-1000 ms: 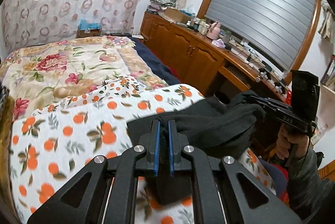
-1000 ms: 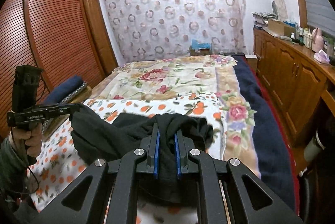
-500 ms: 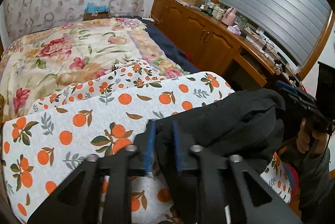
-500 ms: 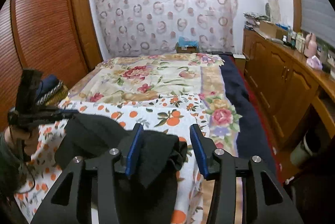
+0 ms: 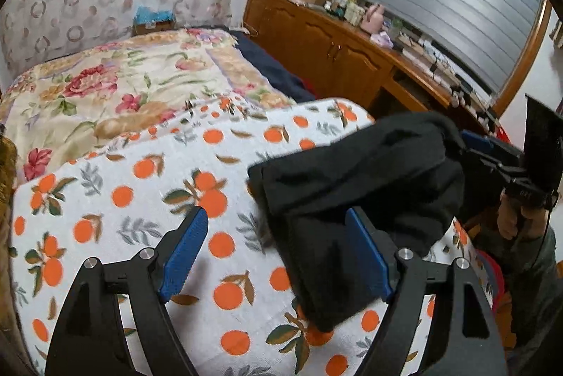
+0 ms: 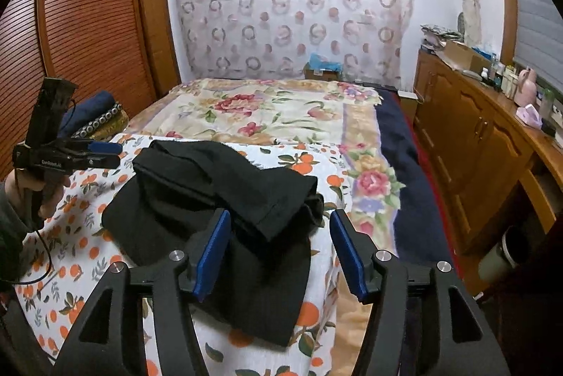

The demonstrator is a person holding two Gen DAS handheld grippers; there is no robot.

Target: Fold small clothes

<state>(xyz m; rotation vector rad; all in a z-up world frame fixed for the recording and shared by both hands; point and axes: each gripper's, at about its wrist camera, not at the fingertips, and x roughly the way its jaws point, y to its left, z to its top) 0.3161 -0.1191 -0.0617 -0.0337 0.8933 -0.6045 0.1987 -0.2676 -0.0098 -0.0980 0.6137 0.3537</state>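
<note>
A black garment (image 5: 355,196) lies bunched and partly folded on the white cloth with orange prints (image 5: 147,186) at the foot of the bed. My left gripper (image 5: 278,253) is open and empty, just left of the garment's near edge. My right gripper (image 6: 279,249) is open and empty above the garment (image 6: 225,200), which shows a folded flap on top. The left gripper also shows in the right wrist view (image 6: 102,152), held left of the garment. The right gripper shows in the left wrist view (image 5: 485,147), behind the garment's far side.
A floral quilt (image 6: 267,112) covers the bed beyond the orange-print cloth. A dark blue blanket (image 6: 397,144) runs along the bed's right edge. A wooden cabinet (image 6: 475,136) with clutter stands at the right. Wooden wardrobe doors (image 6: 91,24) and folded items (image 6: 95,115) are at the left.
Both grippers were shut on the black garment a second ago; both have opened and let it go. The garment has dropped onto the orange-print cloth, and the grippers have drawn back slightly.
</note>
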